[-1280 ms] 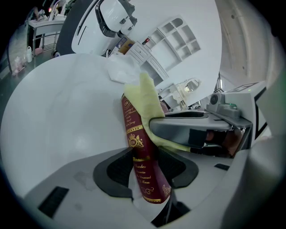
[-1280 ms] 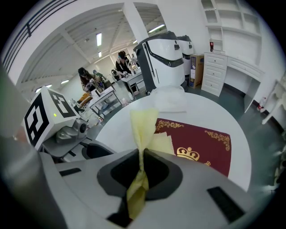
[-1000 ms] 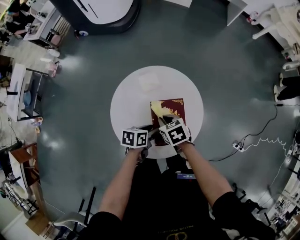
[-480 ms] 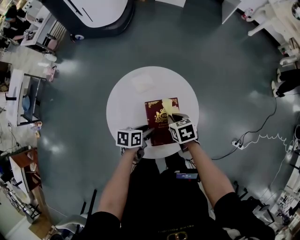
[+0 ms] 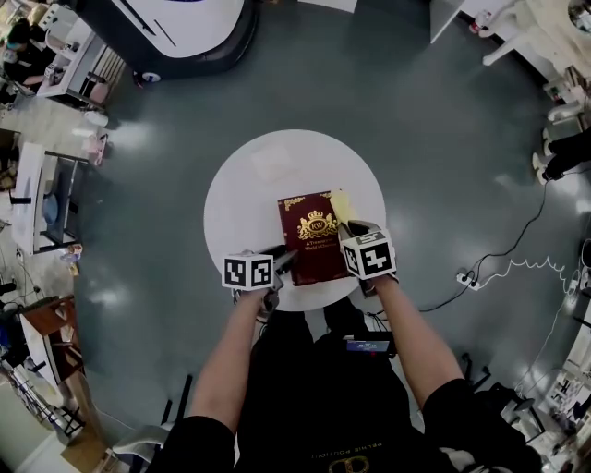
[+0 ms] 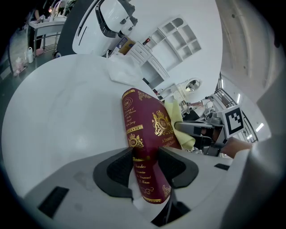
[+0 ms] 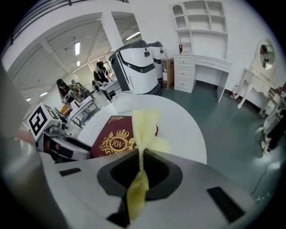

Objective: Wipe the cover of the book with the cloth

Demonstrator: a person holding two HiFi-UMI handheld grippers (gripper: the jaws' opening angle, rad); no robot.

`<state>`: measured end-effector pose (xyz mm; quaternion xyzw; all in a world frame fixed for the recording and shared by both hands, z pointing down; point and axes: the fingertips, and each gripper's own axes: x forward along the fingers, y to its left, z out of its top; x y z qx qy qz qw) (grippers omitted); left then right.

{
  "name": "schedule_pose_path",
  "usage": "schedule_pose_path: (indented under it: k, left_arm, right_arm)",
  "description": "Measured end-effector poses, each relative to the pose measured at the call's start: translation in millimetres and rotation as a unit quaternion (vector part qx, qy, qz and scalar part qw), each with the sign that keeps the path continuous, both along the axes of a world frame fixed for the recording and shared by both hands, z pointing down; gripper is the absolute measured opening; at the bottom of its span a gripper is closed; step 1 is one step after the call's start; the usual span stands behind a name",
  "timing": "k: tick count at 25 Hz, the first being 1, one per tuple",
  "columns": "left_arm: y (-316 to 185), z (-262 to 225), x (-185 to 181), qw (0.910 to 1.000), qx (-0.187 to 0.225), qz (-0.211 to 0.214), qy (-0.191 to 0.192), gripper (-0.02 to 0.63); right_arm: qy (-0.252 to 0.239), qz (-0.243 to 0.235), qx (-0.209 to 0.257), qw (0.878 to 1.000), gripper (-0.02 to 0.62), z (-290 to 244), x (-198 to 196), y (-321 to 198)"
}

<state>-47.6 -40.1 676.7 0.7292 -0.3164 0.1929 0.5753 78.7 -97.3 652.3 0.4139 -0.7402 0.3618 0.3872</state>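
A dark red book [image 5: 312, 238] with gold print lies on the round white table [image 5: 245, 199]. My left gripper [image 5: 280, 261] is shut on the book's near left edge; in the left gripper view the book [image 6: 149, 134] runs between the jaws of that gripper [image 6: 146, 162]. My right gripper [image 5: 349, 233] is shut on a pale yellow cloth [image 5: 340, 205], which trails over the book's right edge. In the right gripper view the cloth [image 7: 144, 129] hangs pinched in the gripper [image 7: 141, 162], above the book's cover [image 7: 115, 139].
A white folded sheet [image 5: 275, 162] lies on the far left part of the table. Grey floor surrounds the table. A cable and plug [image 5: 471, 274] lie on the floor to the right. A large white machine [image 5: 185, 28] stands beyond the table.
The right gripper has drawn the yellow cloth from the middle of the cover to its right edge. The crest on the cover now shows. The left gripper keeps its hold.
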Motion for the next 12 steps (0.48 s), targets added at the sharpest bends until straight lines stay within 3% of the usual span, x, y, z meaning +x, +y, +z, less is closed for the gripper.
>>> schedule_pose_path:
  k: [7, 12]
  left_arm:
    - [-1, 0, 0, 1.0000, -0.001, -0.002, -0.001, 0.175]
    - [0, -1, 0, 0.9999, -0.005, -0.005, 0.016, 0.175]
  right_arm:
    - [0.003, 0.010, 0.000, 1.000, 0.078, -2, 5, -1]
    - [-0.004, -0.003, 0.008, 1.000, 0.078, -12, -12, 0]
